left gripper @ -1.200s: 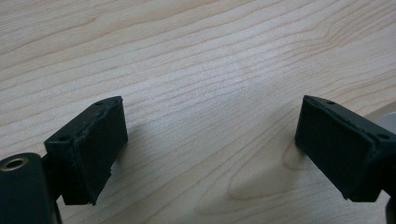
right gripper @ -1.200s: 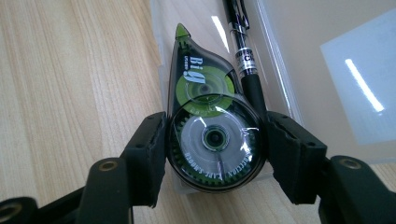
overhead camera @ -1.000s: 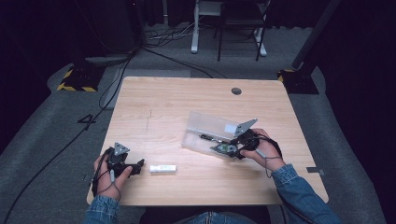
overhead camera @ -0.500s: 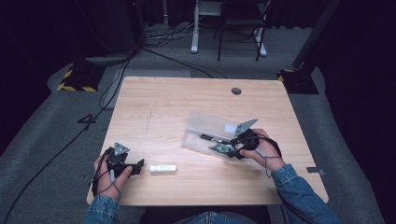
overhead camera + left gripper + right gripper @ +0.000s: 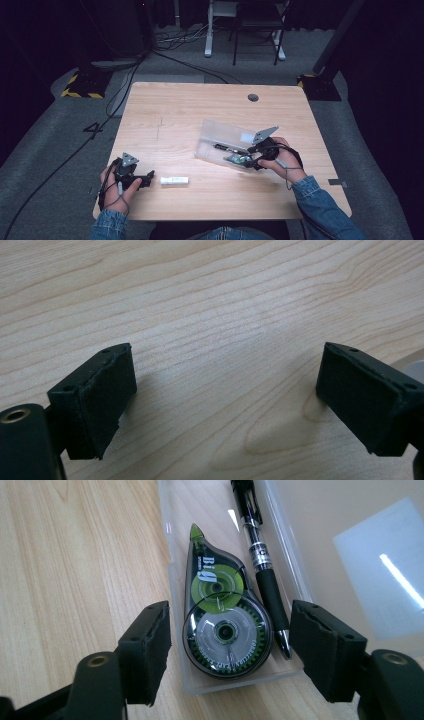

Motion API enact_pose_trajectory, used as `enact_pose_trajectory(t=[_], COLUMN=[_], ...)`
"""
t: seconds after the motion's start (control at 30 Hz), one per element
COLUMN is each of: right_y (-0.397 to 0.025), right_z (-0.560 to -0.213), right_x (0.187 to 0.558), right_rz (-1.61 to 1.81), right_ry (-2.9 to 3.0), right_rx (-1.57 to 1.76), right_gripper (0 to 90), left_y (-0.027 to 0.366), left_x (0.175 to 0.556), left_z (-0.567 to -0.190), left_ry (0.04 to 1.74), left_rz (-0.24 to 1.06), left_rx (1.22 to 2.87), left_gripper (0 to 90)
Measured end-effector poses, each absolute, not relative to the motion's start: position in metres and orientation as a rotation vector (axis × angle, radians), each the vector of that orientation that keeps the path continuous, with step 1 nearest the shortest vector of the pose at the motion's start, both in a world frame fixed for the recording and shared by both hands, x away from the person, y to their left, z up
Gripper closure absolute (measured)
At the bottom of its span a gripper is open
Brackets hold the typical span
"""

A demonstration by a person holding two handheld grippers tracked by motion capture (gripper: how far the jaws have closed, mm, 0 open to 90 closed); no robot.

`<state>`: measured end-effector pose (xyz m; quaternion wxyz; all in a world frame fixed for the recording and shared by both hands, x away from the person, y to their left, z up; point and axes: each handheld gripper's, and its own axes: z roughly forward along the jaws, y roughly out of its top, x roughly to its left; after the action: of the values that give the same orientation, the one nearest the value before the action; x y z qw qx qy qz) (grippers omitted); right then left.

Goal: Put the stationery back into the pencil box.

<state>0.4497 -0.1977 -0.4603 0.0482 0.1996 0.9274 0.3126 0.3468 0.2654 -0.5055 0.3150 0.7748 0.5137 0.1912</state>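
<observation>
Packing step: a clear plastic case is being filled with desk items, judging from what is lying inside it and what is lying outside.
Case: it is being shown open on the table, toward 3 o'clock from the centre, its lid folded back toward 12 o'clock.
Already inside: a correction tape and a black pen are being held side by side in the tray, the pen at 3 o'clock of the tape in the right gripper view.
Right gripper: its jaws are being held spread, straddling the near end of the case around the tape, nothing being pinched.
Left gripper: its jaws are being held wide apart over bare wood at about 8 o'clock on the table, nothing between them.
Left to do: a small white tube is lying outside, just at 3 o'clock of the left gripper; it is probably being left for packing, and the lid for closing.
</observation>
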Motion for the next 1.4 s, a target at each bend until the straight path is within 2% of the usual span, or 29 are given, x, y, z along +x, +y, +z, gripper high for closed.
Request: enact_pose_trajectory(t=[0.1, 0.23, 0.37, 0.8, 1.4], right_y=[-0.199, -0.2, -0.201, -0.19, -0.131], right_z=[-0.457, -0.451, -0.445, -0.423, -0.409], right_x=[0.449, 0.447, 0.444, 0.428, 0.399], right_rz=[0.973, 1.003, 1.034, 1.13, 1.252], right_ry=[2.811, 2.796, 2.772, 2.714, 2.738], right_rx=[0.62, 0.62, 0.62, 0.546, 0.34], right_gripper=[34.1, 40.8, 41.2, 38.2, 33.9], left_y=[0.265, 0.265, 0.265, 0.265, 0.265], left_x=[0.347, 0.347, 0.347, 0.347, 0.347], left_z=[-0.506, -0.506, -0.505, -0.506, -0.505], left_ry=[1.354, 1.353, 1.353, 1.354, 1.353], left_rz=[0.504, 0.504, 0.504, 0.504, 0.503], left_rx=[2.041, 2.041, 2.041, 2.041, 2.041], left_gripper=[9.5, 9.5, 9.5, 9.5, 9.4])
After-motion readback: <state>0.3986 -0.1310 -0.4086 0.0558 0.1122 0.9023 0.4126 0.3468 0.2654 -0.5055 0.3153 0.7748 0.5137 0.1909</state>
